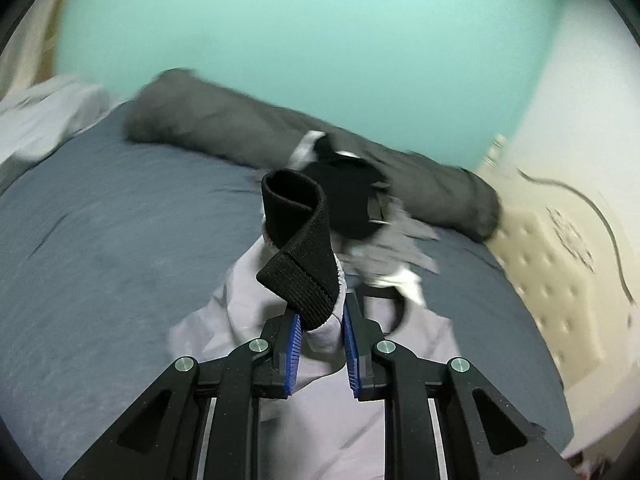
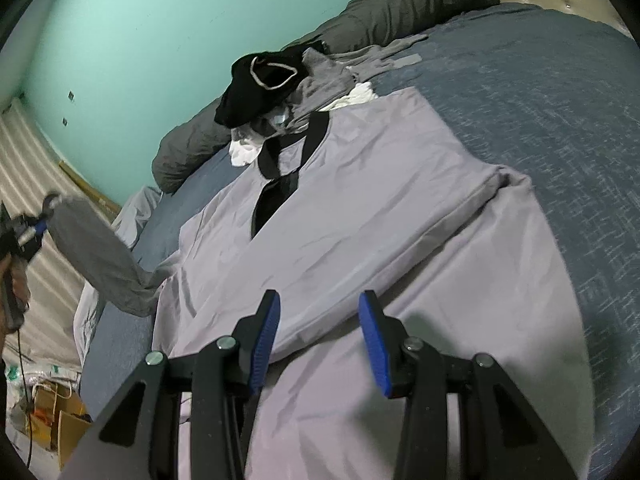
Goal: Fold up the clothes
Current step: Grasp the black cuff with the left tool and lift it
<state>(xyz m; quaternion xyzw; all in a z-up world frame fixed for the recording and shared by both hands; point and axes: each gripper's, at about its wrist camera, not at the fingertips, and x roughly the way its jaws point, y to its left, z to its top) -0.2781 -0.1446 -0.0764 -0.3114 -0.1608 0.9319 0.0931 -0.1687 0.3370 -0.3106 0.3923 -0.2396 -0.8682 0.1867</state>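
So far the lilac shirt (image 2: 360, 216) lies face up and spread on the bed (image 2: 540, 120), body flat, with no fold made. The left hand-held gripper (image 1: 320, 320) is clamped on the black-cuffed sleeve (image 1: 298, 256), holding it off the bed; I judge the sleeve fold is only beginning. The right hand-held gripper (image 2: 318, 340) hovers half open and empty over the hem. Beyond the collar an unsorted heap of clothes (image 2: 280, 88) waits beside a grey bolster (image 2: 400, 4), under a mint-green wall (image 2: 140, 40).
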